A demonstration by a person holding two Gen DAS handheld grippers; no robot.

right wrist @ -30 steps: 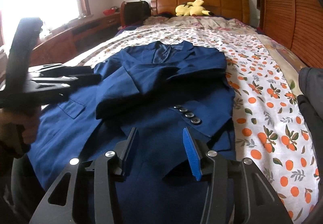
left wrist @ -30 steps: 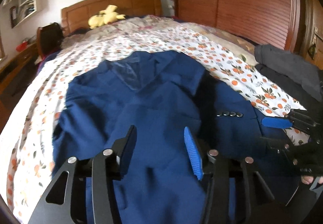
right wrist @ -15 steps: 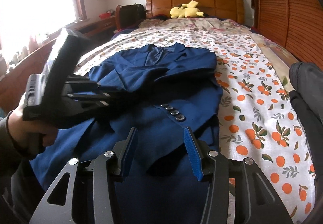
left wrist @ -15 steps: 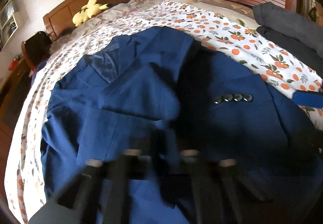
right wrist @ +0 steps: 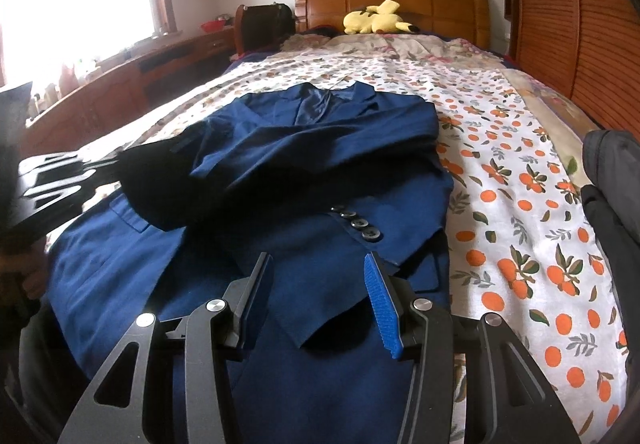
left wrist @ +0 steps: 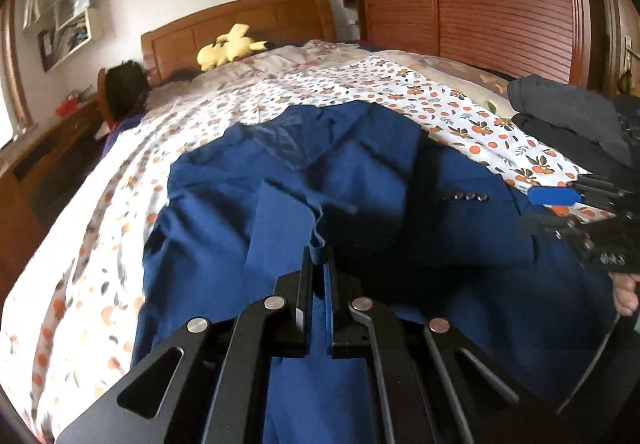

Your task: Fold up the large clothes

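**Two grippers, one pinch of blue cloth**

Two grippers work over a navy suit jacket (right wrist: 304, 180) spread across the bed (right wrist: 520, 172). The left gripper (left wrist: 319, 264) is clenched on a fold of the jacket's fabric, near the sleeve laid across the front. The right gripper (right wrist: 318, 280) hangs released above the lower hem, its jaws apart with nothing between them.

The pinch looks thin, so I judge the cloth could slip free if it is pulled quickly. Dragging one layer alone may also bunch the front and skew the sleeve. The pile of dark clothes (left wrist: 568, 116) at the bed's edge lies close enough to be swept.
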